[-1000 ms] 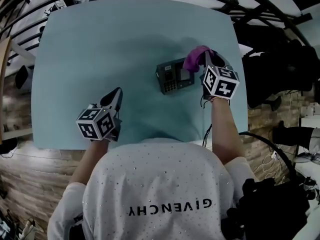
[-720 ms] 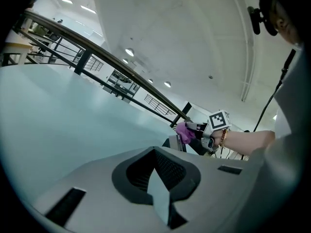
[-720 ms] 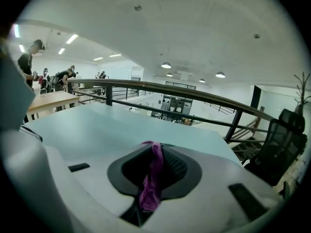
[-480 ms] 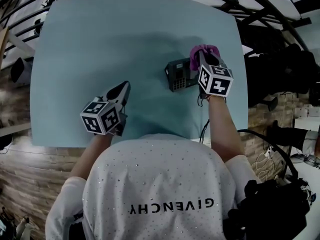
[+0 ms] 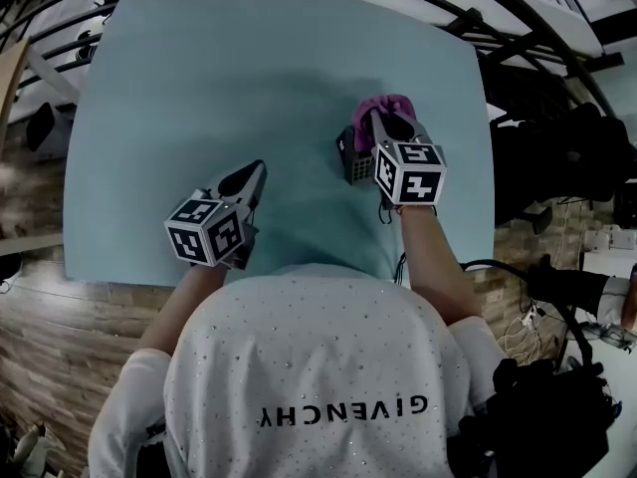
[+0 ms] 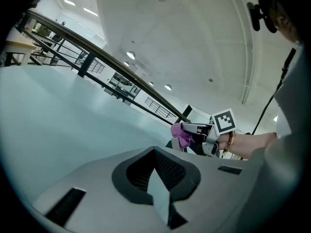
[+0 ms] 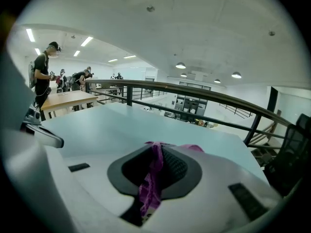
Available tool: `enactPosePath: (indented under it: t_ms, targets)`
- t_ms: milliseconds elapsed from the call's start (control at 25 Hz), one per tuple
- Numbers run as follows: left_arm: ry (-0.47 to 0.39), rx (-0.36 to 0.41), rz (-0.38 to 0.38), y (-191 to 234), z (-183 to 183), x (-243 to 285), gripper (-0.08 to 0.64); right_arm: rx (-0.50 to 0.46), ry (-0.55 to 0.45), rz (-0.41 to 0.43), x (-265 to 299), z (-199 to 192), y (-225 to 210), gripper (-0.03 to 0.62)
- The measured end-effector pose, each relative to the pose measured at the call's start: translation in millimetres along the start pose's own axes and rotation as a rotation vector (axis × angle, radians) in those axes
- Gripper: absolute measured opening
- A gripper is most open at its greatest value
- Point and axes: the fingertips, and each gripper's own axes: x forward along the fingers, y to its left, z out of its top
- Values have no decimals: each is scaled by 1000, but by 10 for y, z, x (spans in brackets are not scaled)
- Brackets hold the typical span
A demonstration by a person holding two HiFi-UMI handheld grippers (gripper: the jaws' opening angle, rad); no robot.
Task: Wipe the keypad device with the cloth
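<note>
Right gripper (image 5: 386, 119) clamped on the pink cloth (image 7: 149, 181), which is soft and light and held bunched. It sits over the keypad device (image 5: 350, 163), centre-right on the tabletop (image 5: 199, 88). The device is rigid and may slide, so brace its edge. Left gripper (image 5: 251, 174) is closed and empty.

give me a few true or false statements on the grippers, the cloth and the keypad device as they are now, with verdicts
1. The right gripper is shut on the purple cloth. True.
2. The left gripper holds the keypad device. False: its jaws are shut on nothing, and it sits well to the left of the device.
3. The purple cloth lies spread flat on the table, clear of both grippers. False: it is bunched in the right gripper's jaws, right at the device.
4. The keypad device rests on the light blue table. True.
</note>
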Motion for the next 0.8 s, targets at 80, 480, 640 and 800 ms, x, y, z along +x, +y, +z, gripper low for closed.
enactPosePath:
  t_ms: [80, 480, 640, 800]
  targets:
    - [-8, -7, 12, 7, -2, -46, 0, -15, 1, 19, -3, 14, 120, 46]
    - [-43, -11, 48, 14, 25, -189, 0, -79, -6, 69, 48, 74, 411, 48]
    - [-59, -7, 71, 14, 20, -267, 0, 11, -137, 277, -172, 333, 799, 46]
    - [-73, -8, 82, 19, 41, -335, 0, -5, -145, 345, -211, 273, 1016, 46]
